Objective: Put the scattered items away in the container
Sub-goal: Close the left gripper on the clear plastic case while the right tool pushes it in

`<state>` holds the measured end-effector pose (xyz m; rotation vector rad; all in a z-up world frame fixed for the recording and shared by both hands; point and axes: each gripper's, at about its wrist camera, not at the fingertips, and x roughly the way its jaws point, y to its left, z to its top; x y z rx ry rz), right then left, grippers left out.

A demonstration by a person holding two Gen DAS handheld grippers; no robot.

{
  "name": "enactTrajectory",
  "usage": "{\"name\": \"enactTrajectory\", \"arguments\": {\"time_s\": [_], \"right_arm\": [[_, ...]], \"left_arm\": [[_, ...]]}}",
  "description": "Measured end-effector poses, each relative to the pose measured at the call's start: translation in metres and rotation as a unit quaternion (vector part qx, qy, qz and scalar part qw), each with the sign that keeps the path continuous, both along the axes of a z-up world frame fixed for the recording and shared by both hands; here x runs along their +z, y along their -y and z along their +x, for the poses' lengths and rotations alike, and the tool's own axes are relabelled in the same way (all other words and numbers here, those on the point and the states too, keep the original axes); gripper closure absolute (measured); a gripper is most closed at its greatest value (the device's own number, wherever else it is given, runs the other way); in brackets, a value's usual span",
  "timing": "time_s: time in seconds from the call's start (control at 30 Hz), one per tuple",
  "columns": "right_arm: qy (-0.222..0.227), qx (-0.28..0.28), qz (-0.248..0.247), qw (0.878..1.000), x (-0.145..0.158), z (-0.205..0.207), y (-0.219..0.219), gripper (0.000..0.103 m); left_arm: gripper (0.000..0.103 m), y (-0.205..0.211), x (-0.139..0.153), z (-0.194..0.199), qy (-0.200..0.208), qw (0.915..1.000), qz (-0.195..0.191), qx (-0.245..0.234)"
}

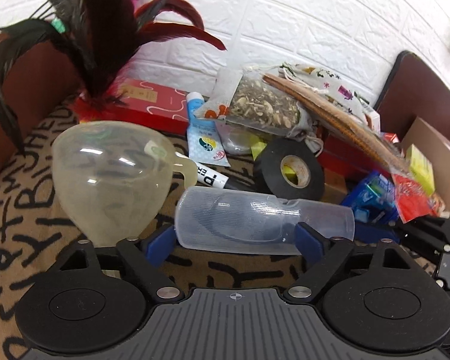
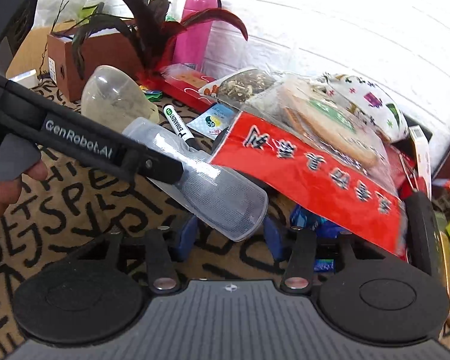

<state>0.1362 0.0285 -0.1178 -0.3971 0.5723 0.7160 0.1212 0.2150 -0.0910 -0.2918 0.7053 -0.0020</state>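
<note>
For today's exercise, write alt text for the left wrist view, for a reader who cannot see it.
The left gripper straddles a clear plastic case lying on a letter-patterned cloth. Beside it stands a cloudy funnel; behind lie black tape, feathers and packets.

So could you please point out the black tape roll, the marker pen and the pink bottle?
black tape roll [image 1: 291, 169]: left wrist view, front face.
marker pen [image 2: 177, 126]: right wrist view, white barrel.
pink bottle [image 2: 195, 30]: right wrist view, body.

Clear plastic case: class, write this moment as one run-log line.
item: clear plastic case, lying on lettered cloth | left tongs: astride it, grip unclear | right tongs: open around its end
</note>
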Motion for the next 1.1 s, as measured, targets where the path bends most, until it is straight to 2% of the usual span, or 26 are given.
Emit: {"name": "enactTrajectory", "arguments": {"time_s": [0.2,0.37,0.43,0.47,0.5,0.6,0.7,0.77,0.97,1.1], "right_arm": [[-0.026,-0.005,0.003,1.0,0.009,-0.027,0.017,0.05],[-0.05,0.009,0.024,0.998,0.017,-0.077,0.047,0.05],[-0.053,0.009,0.03,0.998,0.02,-0.097,0.06,0.048],[-0.051,0.008,0.034,0.998,0.021,-0.108,0.067,0.044],[-0.053,0.012,0.042,0.998,0.023,-0.116,0.074,0.044],[-0.07,0.034,0.056,0.995,0.025,-0.143,0.094,0.045],[-0.048,0.023,0.031,0.998,0.022,-0.161,0.105,0.043],[-0.046,0.007,0.034,0.998,0.021,-0.162,0.113,0.043],[-0.009,-0.045,0.039,0.998,0.022,-0.155,0.139,0.034],[0.008,-0.057,0.029,0.998,0.019,-0.14,0.148,0.031]], "left_arm": [[0.018,0.011,0.006,-0.018,-0.004,0.9998,-0.016,-0.005],[0.017,0.03,0.01,-0.041,-0.01,0.9995,-0.024,-0.018],[0.015,0.045,0.009,-0.05,-0.014,0.9994,-0.016,-0.028],[0.015,0.054,0.009,-0.053,-0.017,0.999,-0.01,-0.04],[0.015,0.064,0.008,-0.056,-0.018,0.9981,-0.01,-0.057],[0.017,0.097,0.004,-0.065,-0.033,0.99,-0.052,-0.127],[0.016,0.127,0.004,-0.081,-0.029,0.9871,-0.03,-0.155],[0.014,0.132,0.007,-0.09,-0.029,0.9883,-0.029,-0.147],[0.013,0.12,0.008,-0.107,-0.068,0.99,-0.084,-0.09],[0.012,0.126,0.008,-0.107,-0.077,0.9873,-0.109,-0.086]]}}
